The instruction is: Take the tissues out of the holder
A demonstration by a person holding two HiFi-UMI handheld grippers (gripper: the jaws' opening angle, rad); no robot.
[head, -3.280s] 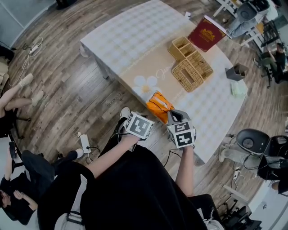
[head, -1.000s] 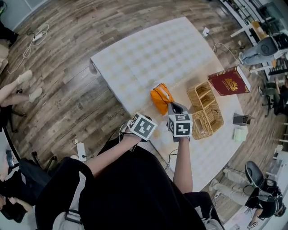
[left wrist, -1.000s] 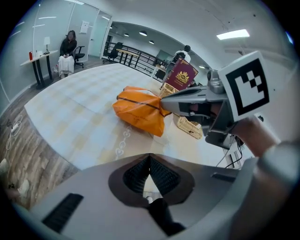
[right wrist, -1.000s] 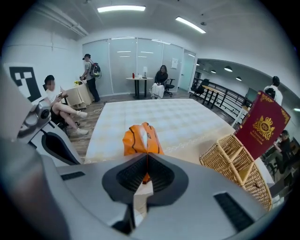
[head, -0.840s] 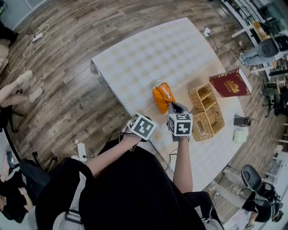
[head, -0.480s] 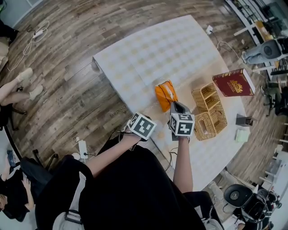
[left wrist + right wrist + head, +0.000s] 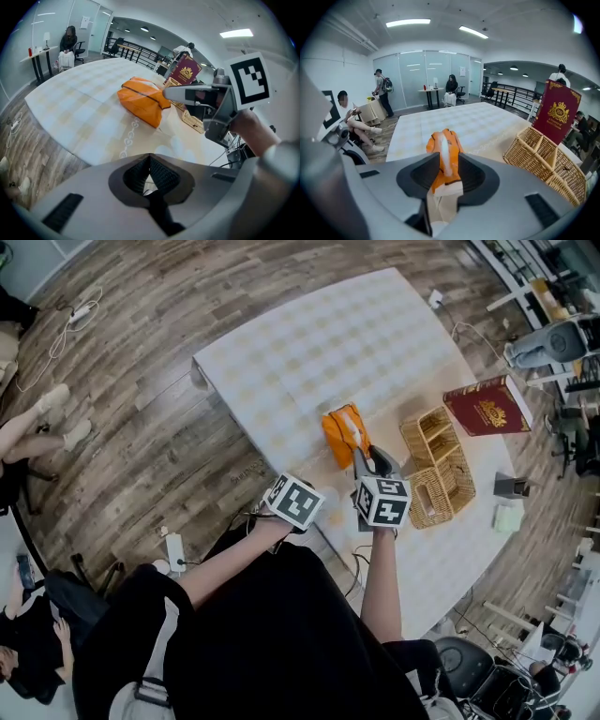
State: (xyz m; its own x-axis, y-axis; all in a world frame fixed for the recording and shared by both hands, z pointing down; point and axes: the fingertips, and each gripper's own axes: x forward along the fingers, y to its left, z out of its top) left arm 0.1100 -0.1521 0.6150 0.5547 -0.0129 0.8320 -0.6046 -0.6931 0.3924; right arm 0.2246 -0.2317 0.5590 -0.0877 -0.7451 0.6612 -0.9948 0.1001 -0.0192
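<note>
An orange tissue pack (image 7: 342, 432) lies on the checked table (image 7: 309, 343), a white tissue strip (image 7: 447, 157) showing along its top. My right gripper (image 7: 370, 457) is at the pack's near end and its jaws are opening. In the right gripper view the pack (image 7: 445, 140) sits in the gap of the right gripper (image 7: 448, 169), and the pads stand off its sides. The left gripper (image 7: 302, 504) hovers at the table's near edge, left of the pack (image 7: 140, 98). In its own view the left gripper (image 7: 150, 161) is shut and empty.
A wicker holder (image 7: 436, 470) with compartments stands right of the pack, and a dark red book (image 7: 487, 407) lies behind it. A small grey box (image 7: 509, 487) and a pale green item (image 7: 507, 517) sit further right. People sit on the floor at the left.
The right gripper's jaws, shut on the pack's near end before, have parted. The pack stays at about the same spot on the table. The left gripper has hardly moved.
</note>
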